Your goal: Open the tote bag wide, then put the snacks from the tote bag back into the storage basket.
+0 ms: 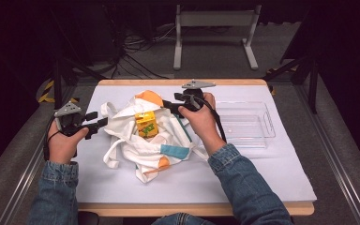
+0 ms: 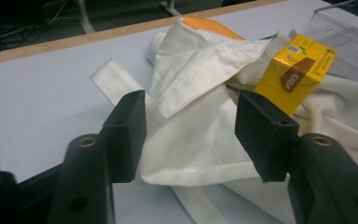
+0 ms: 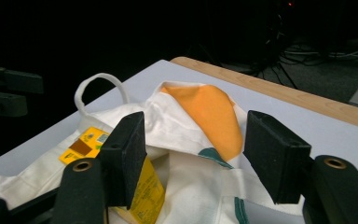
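Note:
A crumpled white cloth bag point(image 1: 126, 143) with orange and teal patches lies mid-table, and a yellow drink carton point(image 1: 146, 124) stands in its folds. My left gripper point(image 1: 98, 124) hovers at the bag's left edge, open, with nothing between its jaws. In the left gripper view the bag point(image 2: 191, 140) and carton point(image 2: 296, 72) lie just beyond the left gripper point(image 2: 193, 116). My right gripper point(image 1: 166, 105) is above the bag's far right side, open and holding nothing. Past the right gripper point(image 3: 196, 149) in the right gripper view lie the bag's orange patch point(image 3: 212, 112) and the carton point(image 3: 144, 189).
A clear plastic tray point(image 1: 258, 124) sits to the right of the bag on the white mat point(image 1: 243, 173); its corner is the tray point(image 2: 349, 42) in the left gripper view. The table's wooden far edge point(image 1: 178, 82) runs behind. The bag's loop handle point(image 3: 95, 81) sticks up.

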The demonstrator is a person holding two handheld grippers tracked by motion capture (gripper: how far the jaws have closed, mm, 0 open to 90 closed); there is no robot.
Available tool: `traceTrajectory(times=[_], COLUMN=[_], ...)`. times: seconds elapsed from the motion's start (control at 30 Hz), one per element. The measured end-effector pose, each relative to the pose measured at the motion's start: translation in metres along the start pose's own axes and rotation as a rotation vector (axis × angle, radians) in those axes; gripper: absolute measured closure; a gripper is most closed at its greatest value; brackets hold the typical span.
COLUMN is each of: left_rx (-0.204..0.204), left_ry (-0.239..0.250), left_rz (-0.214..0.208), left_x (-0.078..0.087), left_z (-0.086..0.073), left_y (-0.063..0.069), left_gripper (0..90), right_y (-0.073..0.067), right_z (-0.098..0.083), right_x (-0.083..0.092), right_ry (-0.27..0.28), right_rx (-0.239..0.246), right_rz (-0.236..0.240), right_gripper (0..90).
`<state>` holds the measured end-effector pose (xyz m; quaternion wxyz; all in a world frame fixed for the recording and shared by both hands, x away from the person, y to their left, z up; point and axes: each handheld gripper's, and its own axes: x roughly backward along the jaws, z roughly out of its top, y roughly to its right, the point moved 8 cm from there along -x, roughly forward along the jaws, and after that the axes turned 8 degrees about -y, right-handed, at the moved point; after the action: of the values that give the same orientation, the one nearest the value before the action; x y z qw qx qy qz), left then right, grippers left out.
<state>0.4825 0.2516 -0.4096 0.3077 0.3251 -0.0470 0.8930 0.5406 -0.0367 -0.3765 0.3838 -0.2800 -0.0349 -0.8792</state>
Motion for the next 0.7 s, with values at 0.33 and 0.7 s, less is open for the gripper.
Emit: traceTrajectory(times=[0.33,0.7], left_rx=[-0.017,-0.027], left_ry=[-0.006,-0.016], left_rz=[-0.014,0.002], left_x=[0.011,0.019], left_z=[0.000,0.000], left_y=[0.008,0.014], left_gripper=[34.1,30.8], right_y=[-0.019,-0.045], right_z=[0.011,0.018], right_x=[0.017,0.019], right_ry=[0.029,0.036], right_rx=[0.123,0.135], right_rz=[0.140,0.344], right_gripper=[32.6,19.7])
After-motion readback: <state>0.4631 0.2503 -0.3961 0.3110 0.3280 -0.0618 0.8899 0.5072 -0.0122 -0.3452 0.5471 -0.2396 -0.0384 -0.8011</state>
